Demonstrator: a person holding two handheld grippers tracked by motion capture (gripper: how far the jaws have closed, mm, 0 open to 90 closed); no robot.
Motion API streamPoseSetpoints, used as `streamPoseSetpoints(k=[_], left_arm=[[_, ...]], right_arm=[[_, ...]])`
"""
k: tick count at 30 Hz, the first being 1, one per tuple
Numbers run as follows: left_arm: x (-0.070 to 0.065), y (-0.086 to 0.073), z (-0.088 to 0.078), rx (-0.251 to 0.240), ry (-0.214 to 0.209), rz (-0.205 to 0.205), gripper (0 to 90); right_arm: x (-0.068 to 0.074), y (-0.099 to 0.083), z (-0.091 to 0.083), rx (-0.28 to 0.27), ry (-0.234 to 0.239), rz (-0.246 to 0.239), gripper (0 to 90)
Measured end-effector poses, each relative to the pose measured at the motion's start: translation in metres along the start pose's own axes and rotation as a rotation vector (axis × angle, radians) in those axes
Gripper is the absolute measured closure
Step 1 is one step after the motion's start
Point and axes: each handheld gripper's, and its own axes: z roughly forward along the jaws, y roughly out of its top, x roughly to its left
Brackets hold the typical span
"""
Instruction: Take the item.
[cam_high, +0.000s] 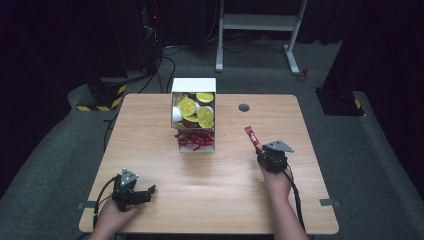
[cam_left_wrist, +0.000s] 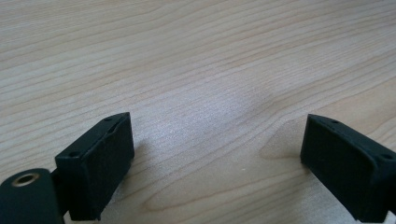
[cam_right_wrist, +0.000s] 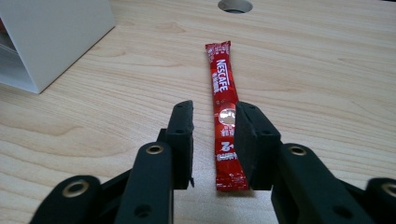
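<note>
The red Nescafé stick sachet (cam_right_wrist: 225, 116) lies flat on the wooden surface (cam_right_wrist: 327, 84), running from the lower centre of the right gripper view up toward the top centre; in the high view it sits right of centre (cam_high: 252, 137), just above your right hand-held gripper (cam_high: 265, 152) and well apart from the white box (cam_high: 194, 86) of gold-lidded cups (cam_high: 187, 106) and red sachets (cam_high: 195, 140) at upper centre. Expect it to be very light, thin and limp, with a slick foil skin, so it will likely sag or slide if you pinch it at a tip; take it across its narrow width near the middle, about where the pads stand now, and squeeze gently so you don't burst the powder inside. Your right hand-held gripper (cam_right_wrist: 215, 140) straddles the lower half of the sachet with its jaws narrowly parted: the sachet lies between them, close along the right pad, with a clear gap to the left pad, so nothing is clamped and it looks set down rather than held. Your left hand-held gripper (cam_left_wrist: 217, 158) rests at the lower left of the high view (cam_high: 145, 192), jaws spread wide over bare wood with nothing between them.
</note>
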Motion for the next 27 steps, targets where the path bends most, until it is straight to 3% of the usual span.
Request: streamPoseSetpoints(k=[14, 20, 22, 27], left_arm=[[0.001, 0.003, 0.004, 0.002, -0.023, 0.019, 9.8], [0.0, 0.005, 0.006, 0.003, -0.027, 0.017, 9.7], [0.0, 0.005, 0.006, 0.003, -0.027, 0.018, 9.6], [0.001, 0.005, 0.005, 0.007, -0.028, 0.024, 9.6]], right_arm=[[0.009, 0.001, -0.02, -0.034, 0.004, -0.007, 56.4], [0.017, 0.003, -0.03, -0.022, 0.056, -0.002, 49.9], [0.023, 0.005, -0.033, -0.018, 0.065, -0.027, 48.0], [0.036, 0.007, -0.039, -0.019, 0.091, -0.034, 45.8]])
